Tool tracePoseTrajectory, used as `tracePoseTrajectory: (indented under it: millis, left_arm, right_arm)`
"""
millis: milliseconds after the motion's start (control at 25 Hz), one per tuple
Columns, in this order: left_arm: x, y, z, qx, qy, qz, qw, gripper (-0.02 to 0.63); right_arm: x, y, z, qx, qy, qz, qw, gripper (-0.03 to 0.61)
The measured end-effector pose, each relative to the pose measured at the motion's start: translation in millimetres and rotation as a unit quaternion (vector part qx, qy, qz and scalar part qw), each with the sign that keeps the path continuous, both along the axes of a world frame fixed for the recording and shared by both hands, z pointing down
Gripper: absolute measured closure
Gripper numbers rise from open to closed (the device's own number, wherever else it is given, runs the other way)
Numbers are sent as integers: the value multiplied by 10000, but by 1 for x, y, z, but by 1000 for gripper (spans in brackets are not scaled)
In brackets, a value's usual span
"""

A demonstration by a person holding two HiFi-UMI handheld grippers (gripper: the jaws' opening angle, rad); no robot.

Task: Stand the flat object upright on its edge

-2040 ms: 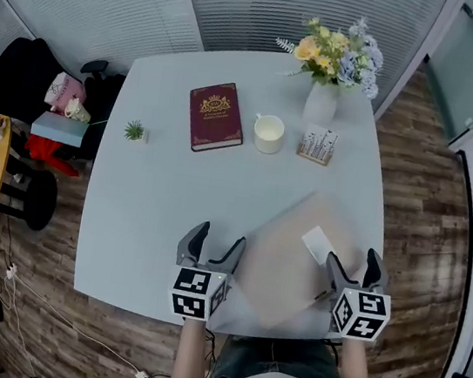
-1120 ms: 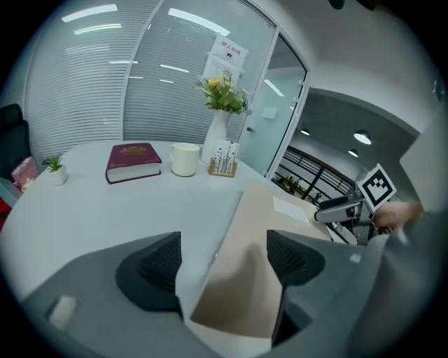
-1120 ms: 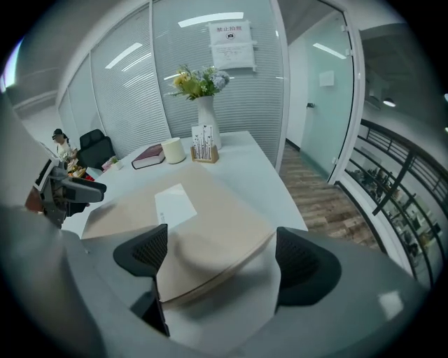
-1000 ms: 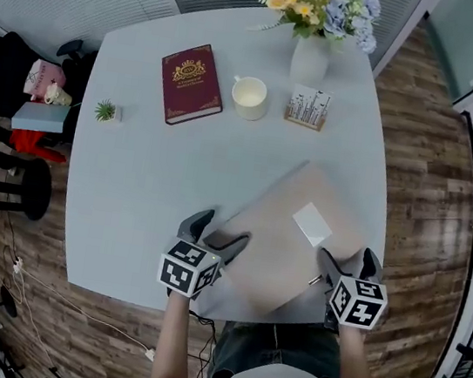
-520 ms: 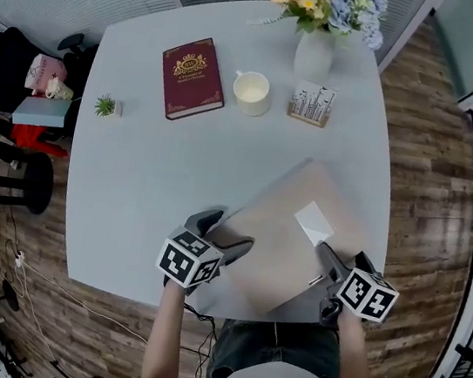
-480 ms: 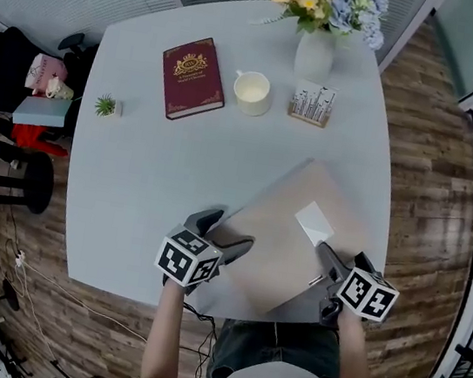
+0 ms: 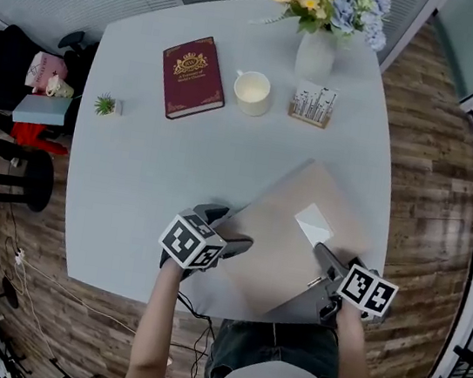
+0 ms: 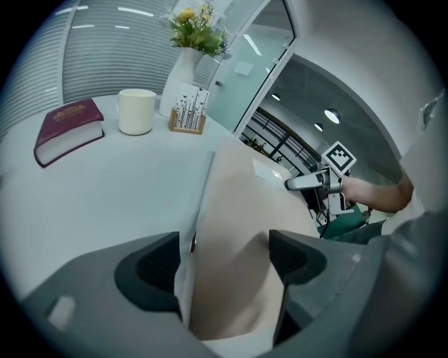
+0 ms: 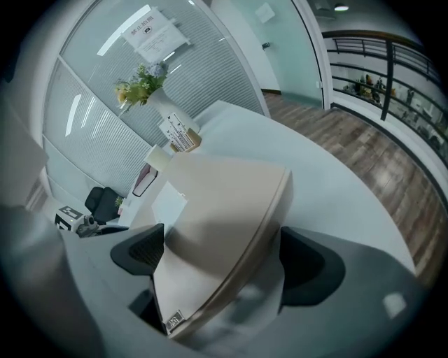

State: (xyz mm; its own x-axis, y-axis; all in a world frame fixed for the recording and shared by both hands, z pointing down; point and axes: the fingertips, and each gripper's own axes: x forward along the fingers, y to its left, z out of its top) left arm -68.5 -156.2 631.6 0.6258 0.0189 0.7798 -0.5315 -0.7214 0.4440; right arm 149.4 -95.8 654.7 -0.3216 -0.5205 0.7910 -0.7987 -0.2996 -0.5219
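Note:
A flat beige panel (image 7: 282,235) with a white label (image 7: 312,223) lies diagonally on the pale table (image 7: 140,187), its near corner past the front edge. My left gripper (image 7: 223,228) sits rolled at the panel's left corner. In the left gripper view its jaws stand wide apart astride the panel (image 8: 238,210), so the left gripper (image 8: 227,262) is open. My right gripper (image 7: 325,278) is at the panel's right corner. In the right gripper view the panel's thick edge (image 9: 217,203) runs between the spread jaws of the right gripper (image 9: 224,260), also open.
At the far side of the table stand a dark red book (image 7: 192,76), a white mug (image 7: 251,92), a card holder (image 7: 312,104) and a vase of flowers (image 7: 315,55). A tiny plant (image 7: 106,105) sits at the left edge. A chair (image 7: 16,72) with clutter is off left.
My left gripper has rolled over and pushed in onto the panel's left corner. The right gripper has tilted and closed in on the right corner. The panel has stayed put.

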Motion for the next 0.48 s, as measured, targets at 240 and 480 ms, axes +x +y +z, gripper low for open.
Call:
tracePoseTrajectory:
  millis: [240, 480]
  left_arm:
    - [4, 3, 7, -495, 212, 202, 9983, 224]
    - [8, 3, 12, -797, 242, 423, 9956, 225]
  right_arm:
    - [-1, -1, 1, -67, -89, -42, 9999, 34]
    - [-1, -1, 3, -105, -147, -54, 9998, 32]
